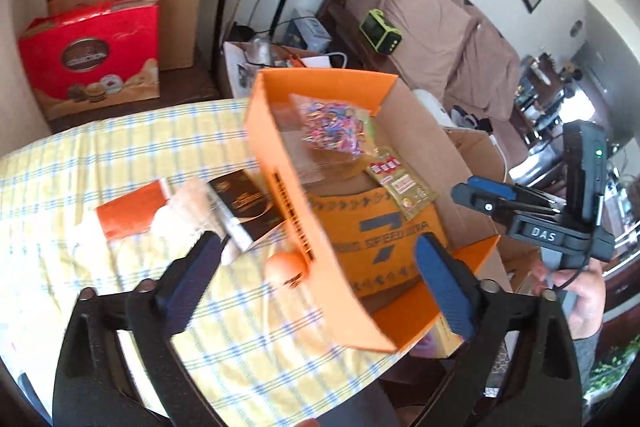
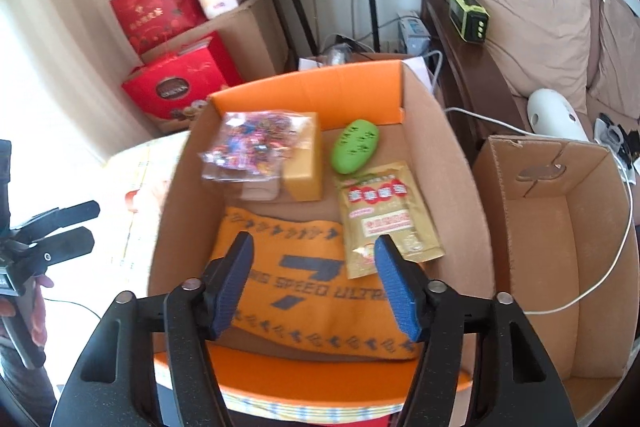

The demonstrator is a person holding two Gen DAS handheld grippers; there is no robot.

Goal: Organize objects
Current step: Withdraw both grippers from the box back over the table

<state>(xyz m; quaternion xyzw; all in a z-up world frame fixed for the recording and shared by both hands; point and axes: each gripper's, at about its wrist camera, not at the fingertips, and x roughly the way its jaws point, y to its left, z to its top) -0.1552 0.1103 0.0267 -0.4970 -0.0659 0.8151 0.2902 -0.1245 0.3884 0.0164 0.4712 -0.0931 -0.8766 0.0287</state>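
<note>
The orange cardboard box [image 2: 304, 87] sits at the right edge of the tabletop [image 1: 80, 163], which is covered in a yellow-and-blue checked cloth. Inside the box an orange printed cloth [image 2: 296, 267] lies flat along the near wall; beyond it a clear bag of colourful small pieces [image 2: 256, 143] rests partly on a yellow block [image 2: 304, 171] toward the far left corner, a green oval thing [image 2: 354, 147] lies near the far wall, and a gold sachet [image 2: 384, 215] lies by the right wall, its lower edge touching the cloth. The right tool [image 2: 314, 283] hangs above the near part of the box, released – its blue pads stand apart with nothing between them, only the cloth below. The left tool [image 1: 320, 279] is also released, pads spread wide, straddling the box's left wall from above and grasping nothing. Outside the box on the tabletop, just beside that wall, lie a small orange ball [image 1: 286, 267], a dark brown packet [image 1: 244, 207], a pale fluffy item [image 1: 184, 207] and an orange-and-white packet [image 1: 128, 211] – a loose row running toward the left. An open plain carton [image 2: 560, 227] stands off the tabletop's right edge, beside the box.
</note>
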